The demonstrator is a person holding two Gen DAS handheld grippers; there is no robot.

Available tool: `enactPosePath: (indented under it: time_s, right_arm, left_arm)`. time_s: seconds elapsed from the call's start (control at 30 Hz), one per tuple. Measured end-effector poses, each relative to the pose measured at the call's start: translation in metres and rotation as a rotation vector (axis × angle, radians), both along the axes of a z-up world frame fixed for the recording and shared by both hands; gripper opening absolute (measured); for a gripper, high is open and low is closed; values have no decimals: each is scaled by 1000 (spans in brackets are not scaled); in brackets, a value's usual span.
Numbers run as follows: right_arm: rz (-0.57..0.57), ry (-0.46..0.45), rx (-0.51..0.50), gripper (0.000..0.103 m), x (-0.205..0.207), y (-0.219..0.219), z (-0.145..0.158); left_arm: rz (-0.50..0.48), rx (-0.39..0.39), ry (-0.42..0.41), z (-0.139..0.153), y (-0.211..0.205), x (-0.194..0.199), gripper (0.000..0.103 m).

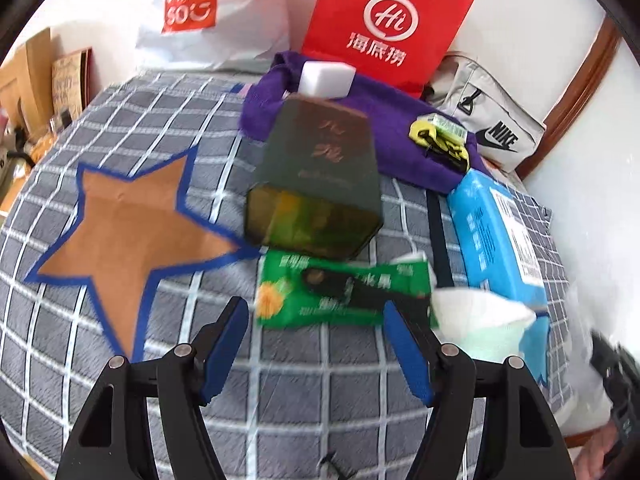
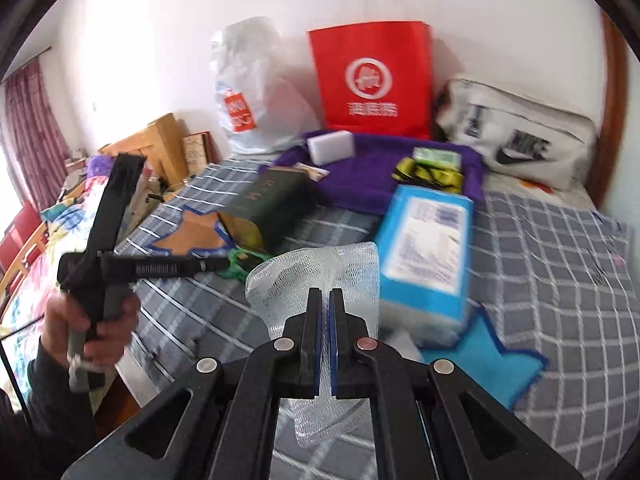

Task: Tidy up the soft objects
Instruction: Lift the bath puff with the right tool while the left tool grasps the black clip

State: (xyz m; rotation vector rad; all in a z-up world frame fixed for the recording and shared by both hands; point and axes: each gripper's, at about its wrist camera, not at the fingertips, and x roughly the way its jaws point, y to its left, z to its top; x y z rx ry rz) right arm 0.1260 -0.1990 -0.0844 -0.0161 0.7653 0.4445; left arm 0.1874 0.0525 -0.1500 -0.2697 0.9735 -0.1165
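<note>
Right now we are working over a bed covered in a grey checked blanket [image 1: 168,128]. Our right gripper [image 2: 325,296] is clamping its 2 fingers tight on a white foam mesh sleeve [image 2: 352,264], which is bulging up beyond the fingertips and trailing below them, held just in front of a blue tissue pack [image 2: 428,252]. Our left gripper [image 1: 316,312] is standing open with nothing between its blue pads [image 1: 224,344], and it is hovering over a green packet [image 1: 344,292] lying on the blanket. Beyond the packet a dark green box [image 1: 320,172] is lying on its side, next to a brown star with a blue border [image 1: 132,216]. Further back a purple towel [image 1: 392,120] is carrying a white sponge block [image 1: 326,78] and a yellow-and-black strap [image 1: 440,140]. Against the wall a red paper bag [image 1: 384,20], a white plastic bag [image 1: 208,12] and a white Nike bag [image 1: 492,128] are leaning. In the right wrist view a hand [image 2: 92,320] is gripping the left tool's handle.
</note>
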Motion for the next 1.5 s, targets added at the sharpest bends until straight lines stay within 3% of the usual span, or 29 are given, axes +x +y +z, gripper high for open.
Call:
enactPosePath:
  time_s: [0.17, 0.27, 0.4, 0.47, 0.5, 0.57, 0.63, 0.8, 1.0, 1.07, 1.1, 1.3, 1.47, 1.5]
  right_arm:
    - [-54, 30, 0, 3, -13, -33, -16]
    - [-82, 57, -9, 3, -14, -47, -28]
    - [-78, 107, -18, 4, -13, -51, -49]
    - [-75, 129, -33, 4, -10, -48, -59]
    - [-76, 139, -45, 5, -8, -45, -65]
    - [-79, 152, -55, 5, -4, -43, -72]
    - [-81, 166, -47, 5, -1, -43, -78]
    - [-93, 175, -39, 5, 3, -43, -82]
    - [-108, 170, -31, 5, 1, -46, -79]
    - [-115, 169, -29, 5, 0, -47, -79]
    - [-117, 168, -27, 5, -1, -47, -78]
    - [-128, 162, -26, 5, -8, -47, -76]
    - [-127, 161, -25, 5, -11, -45, -76]
    - [-126, 161, -25, 5, -11, -44, -76]
  left_arm:
    - [-5, 65, -1, -11, -14, 17, 68]
    - [-22, 63, 13, -20, -19, 23, 68]
    - [-32, 117, -30, -23, -25, 22, 68]
    - [-44, 143, -42, -23, -27, 21, 61]
    - [-50, 146, -53, -22, -27, 20, 45]
    - [-65, 113, -48, -21, -25, 19, 39]
    - [-64, 132, -48, -21, -25, 18, 30]
    - [-72, 88, -34, -17, -16, 8, 29]
    - [-89, 98, -40, -10, -9, -26, 28]
    - [-86, 92, -36, -10, -3, -36, 24]
    - [-79, 86, -32, -10, 1, -42, 17]
    - [-46, 53, -2, -16, 23, -63, 17]
    - [-66, -86, 37, -19, 13, -64, 18]
    - [-59, -106, 42, -20, 10, -63, 23]
